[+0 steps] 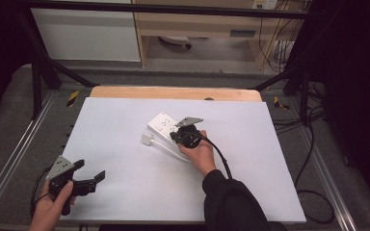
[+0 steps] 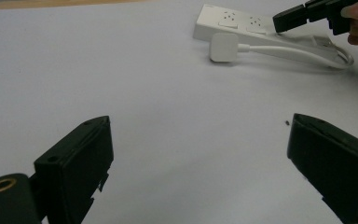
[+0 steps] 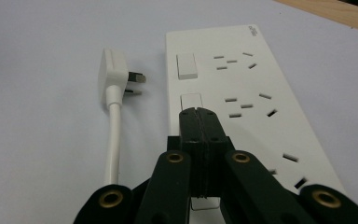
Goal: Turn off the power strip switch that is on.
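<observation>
My right gripper (image 3: 199,116) has its jaws pressed flat together with nothing between them, their joined tip resting at the edge of the second rocker switch (image 3: 191,101) on the white power strip (image 3: 256,107). At twelve o'clock from that tip sits another switch (image 3: 186,66), with socket holes spread out toward one and two o'clock. At ten o'clock, just beside the strip but apart from it, the white plug (image 3: 111,77) lies on its side, pins pointing toward the strip, its cord (image 3: 113,140) running back toward six o'clock.

My left gripper (image 2: 200,154) has its jaws spread wide, holding nothing, over bare white table (image 2: 121,79). From above, the strip (image 1: 166,126) lies near the table's centre under my right hand (image 1: 200,153), while my left hand (image 1: 53,207) holds its gripper (image 1: 89,173) at the eight o'clock corner, well apart.
</observation>
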Available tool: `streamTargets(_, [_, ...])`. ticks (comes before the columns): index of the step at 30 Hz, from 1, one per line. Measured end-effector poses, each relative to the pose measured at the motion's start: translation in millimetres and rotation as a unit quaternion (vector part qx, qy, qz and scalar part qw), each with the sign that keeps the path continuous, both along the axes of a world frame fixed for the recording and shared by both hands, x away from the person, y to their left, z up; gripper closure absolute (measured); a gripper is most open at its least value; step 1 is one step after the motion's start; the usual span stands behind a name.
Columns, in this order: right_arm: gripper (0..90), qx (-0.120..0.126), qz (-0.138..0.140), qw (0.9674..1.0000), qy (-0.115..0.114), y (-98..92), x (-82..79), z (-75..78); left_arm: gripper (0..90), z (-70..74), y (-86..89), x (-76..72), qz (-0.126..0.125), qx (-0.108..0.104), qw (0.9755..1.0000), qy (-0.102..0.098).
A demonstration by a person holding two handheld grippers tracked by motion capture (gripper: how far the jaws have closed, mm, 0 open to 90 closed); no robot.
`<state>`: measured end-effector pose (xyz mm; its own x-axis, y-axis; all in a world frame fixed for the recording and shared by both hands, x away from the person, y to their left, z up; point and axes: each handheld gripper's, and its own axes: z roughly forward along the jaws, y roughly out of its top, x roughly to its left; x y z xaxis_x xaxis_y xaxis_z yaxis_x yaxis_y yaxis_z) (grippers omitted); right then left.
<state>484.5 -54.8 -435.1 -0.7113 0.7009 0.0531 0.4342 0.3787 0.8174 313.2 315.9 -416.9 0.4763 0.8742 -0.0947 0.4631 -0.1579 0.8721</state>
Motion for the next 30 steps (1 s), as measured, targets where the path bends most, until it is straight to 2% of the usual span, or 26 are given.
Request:
streamTargets(4, [90.0, -0.018, 0.001, 0.9998, 0.002, -1.1, -0.8, -1.1, 6.8, 0.1, -0.1, -0.1, 0.000, 0.000, 1.0000, 0.000])
streamTargets(9, [90.0, -0.008, 0.000, 1.0000, 0.000, -3.3, 0.0, -3.0, 6.8, -0.1, -0.6, 0.0, 0.000, 0.000, 1.0000, 0.001])
streamTargets(14, [90.0, -0.008, 0.000, 1.0000, -0.002, -1.8, -0.2, -6.0, 6.8, 0.3, 0.9, 0.1, 0.001, 0.000, 1.0000, -0.001])
streamTargets(19, [90.0, -0.011, -0.002, 0.9999, 0.002, -1.7, 0.0, -4.6, 6.8, 0.1, 0.4, 0.1, -0.001, 0.001, 1.0000, 0.000])
streamTargets(30, [90.0, 0.007, -0.005, 0.9999, -0.007, -6.6, -0.9, 4.0, 6.8, 0.1, 0.5, -0.1, 0.000, 0.001, 1.0000, 0.000])
